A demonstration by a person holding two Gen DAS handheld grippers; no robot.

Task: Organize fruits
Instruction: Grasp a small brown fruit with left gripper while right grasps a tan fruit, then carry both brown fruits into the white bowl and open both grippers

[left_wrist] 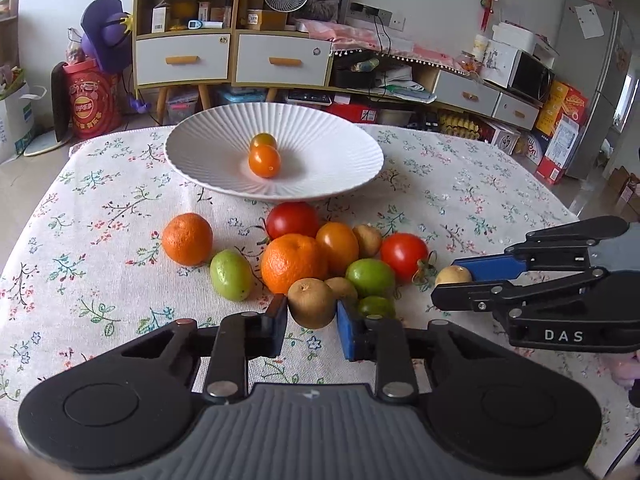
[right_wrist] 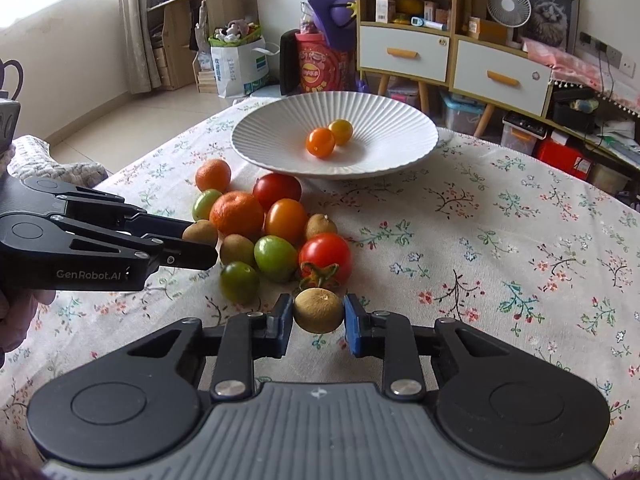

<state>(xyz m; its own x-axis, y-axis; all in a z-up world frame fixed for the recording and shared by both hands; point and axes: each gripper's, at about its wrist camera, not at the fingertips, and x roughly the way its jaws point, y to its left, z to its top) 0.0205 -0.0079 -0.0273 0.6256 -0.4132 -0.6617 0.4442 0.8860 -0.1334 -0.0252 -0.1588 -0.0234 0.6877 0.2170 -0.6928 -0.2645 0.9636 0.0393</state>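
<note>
Two handheld grippers work at a heap of fruit on a flowered tablecloth (left_wrist: 480,184). The left gripper (left_wrist: 312,316) pinches a brown longan (left_wrist: 311,303) at the heap's near edge. The right gripper (right_wrist: 319,318) pinches another longan (right_wrist: 319,310) beside a red tomato (right_wrist: 325,257). Behind the heap, a white ribbed plate (left_wrist: 340,148) holds two small orange tomatoes (left_wrist: 264,161), apparently touching.
</note>
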